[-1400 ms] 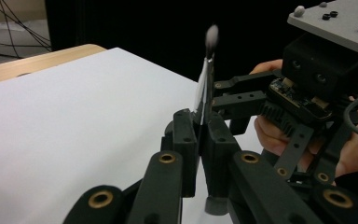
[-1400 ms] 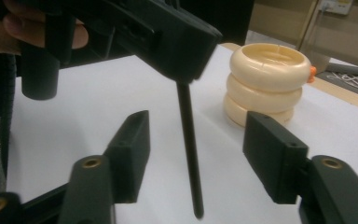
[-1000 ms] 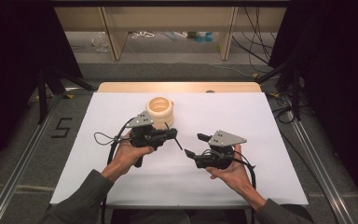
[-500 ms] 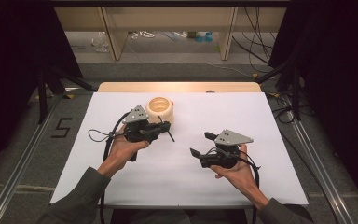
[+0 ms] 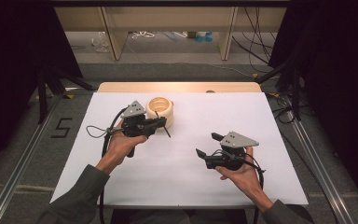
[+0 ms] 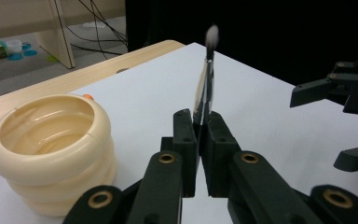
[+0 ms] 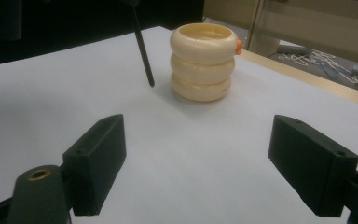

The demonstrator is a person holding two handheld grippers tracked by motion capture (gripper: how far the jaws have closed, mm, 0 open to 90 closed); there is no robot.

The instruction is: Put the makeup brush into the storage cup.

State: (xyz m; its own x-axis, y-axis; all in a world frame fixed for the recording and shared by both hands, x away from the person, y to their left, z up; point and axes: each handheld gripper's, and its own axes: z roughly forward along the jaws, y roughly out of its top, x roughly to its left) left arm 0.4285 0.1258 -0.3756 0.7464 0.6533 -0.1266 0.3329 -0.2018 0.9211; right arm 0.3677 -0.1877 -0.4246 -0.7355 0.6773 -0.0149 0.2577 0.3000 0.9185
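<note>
My left gripper is shut on a thin black stick with a white tip. In the left gripper view the stick rises from between the closed jaws of the left gripper. It sits just in front of a cream ringed cup, seen up close as the cup. My right gripper rests in a palm at the right, open with nothing between its jaws, which have just been opening. The right gripper faces the cup and the stick's lower end.
A white sheet covers the wooden table. Dark stands and cables flank the table on both sides. A small orange bit sticks out at the cup's rim.
The hands have drawn a little apart. The left gripper shifted left and back toward the cup with the stick. The right gripper's jaws have spread wider.
</note>
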